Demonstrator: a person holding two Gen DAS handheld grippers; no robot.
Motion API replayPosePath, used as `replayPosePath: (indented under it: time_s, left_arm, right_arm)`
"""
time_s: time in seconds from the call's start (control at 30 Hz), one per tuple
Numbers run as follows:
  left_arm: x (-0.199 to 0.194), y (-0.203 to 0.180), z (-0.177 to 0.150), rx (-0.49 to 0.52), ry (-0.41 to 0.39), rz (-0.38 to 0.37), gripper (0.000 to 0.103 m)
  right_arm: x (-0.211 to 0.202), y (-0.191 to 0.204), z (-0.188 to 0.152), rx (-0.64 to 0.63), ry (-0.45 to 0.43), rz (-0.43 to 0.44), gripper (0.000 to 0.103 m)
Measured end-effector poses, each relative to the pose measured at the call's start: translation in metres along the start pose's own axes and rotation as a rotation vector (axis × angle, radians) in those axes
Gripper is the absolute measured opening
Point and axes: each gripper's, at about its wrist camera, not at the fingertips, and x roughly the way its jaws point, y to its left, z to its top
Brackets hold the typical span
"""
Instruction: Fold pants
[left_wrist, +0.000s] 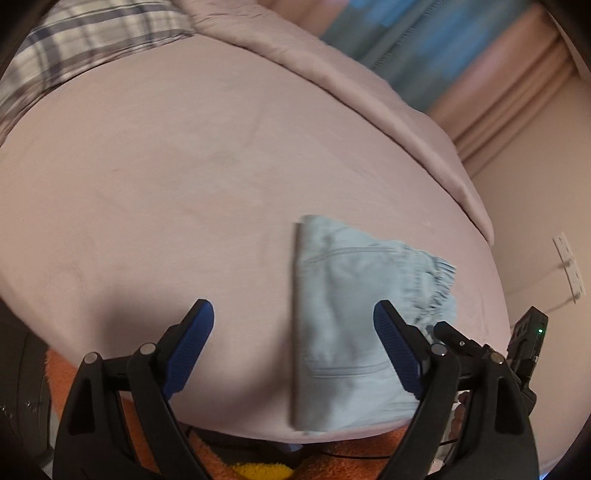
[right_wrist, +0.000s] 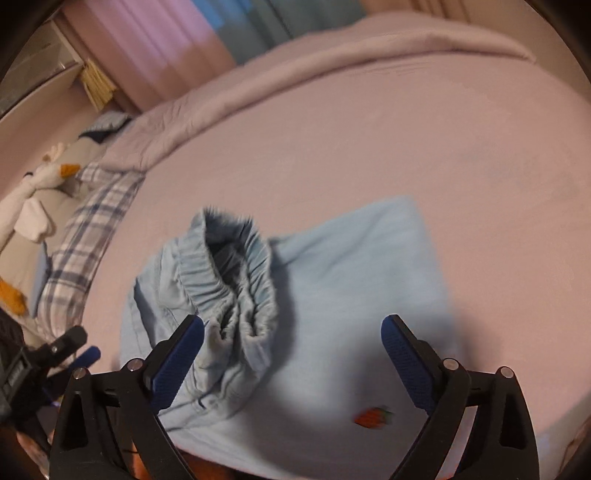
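Light blue pants lie folded into a small rectangle on the pink bed sheet, close to the near edge. In the right wrist view the pants show their gathered elastic waistband bunched up on top and a small red strawberry motif. My left gripper is open above the pants' left fold edge, with nothing pinched. My right gripper is open just over the waistband end; its pads do not press on the cloth.
A plaid pillow lies at the head of the bed. A folded pink duvet runs along the far side. A plush goose sits beyond the pillow. Orange cloth shows below the near edge.
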Motion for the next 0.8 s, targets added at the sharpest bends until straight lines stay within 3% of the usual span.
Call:
replayPosePath:
  time_s: [0.07, 0.17, 0.27, 0.33, 0.37, 0.43, 0.53, 0.6, 0.73, 0.8]
  left_arm:
    - [0.000, 0.005, 0.004, -0.009, -0.004, 0.022, 0.088]
    - [0.000, 0.007, 0.004, -0.021, 0.000, 0.030, 0.088]
    - [0.000, 0.010, 0.004, -0.026, 0.002, 0.029, 0.088]
    - [0.001, 0.008, 0.004, -0.024, 0.004, 0.025, 0.088]
    - [0.002, 0.008, 0.003, -0.021, 0.006, 0.022, 0.088]
    - [0.003, 0.006, 0.003, -0.014, 0.012, 0.017, 0.088]
    - [0.003, 0.000, 0.004, -0.003, 0.013, 0.006, 0.088]
    - [0.003, -0.004, 0.005, 0.008, 0.009, -0.001, 0.088]
    - [0.004, -0.014, 0.007, 0.033, 0.005, -0.016, 0.088]
    - [0.008, -0.019, 0.006, 0.049, 0.010, -0.017, 0.088]
  right_arm:
    - [0.016, 0.005, 0.001, 0.004, 0.039, 0.025, 0.096]
    - [0.015, 0.015, -0.001, -0.035, 0.014, -0.027, 0.096]
    - [0.013, 0.021, 0.002, -0.038, 0.015, -0.005, 0.092]
    - [0.017, 0.025, 0.003, -0.057, 0.018, 0.011, 0.071]
    - [0.020, 0.026, 0.004, -0.061, 0.023, 0.015, 0.066]
    - [0.024, 0.026, 0.005, -0.058, 0.030, 0.038, 0.041]
    - [0.010, 0.035, 0.003, -0.106, -0.023, 0.017, 0.030]
    - [-0.004, 0.043, 0.004, -0.143, -0.073, 0.017, 0.028]
    - [-0.048, 0.039, 0.014, -0.124, -0.170, 0.101, 0.026]
    - [-0.069, 0.033, 0.017, -0.118, -0.231, 0.074, 0.026]
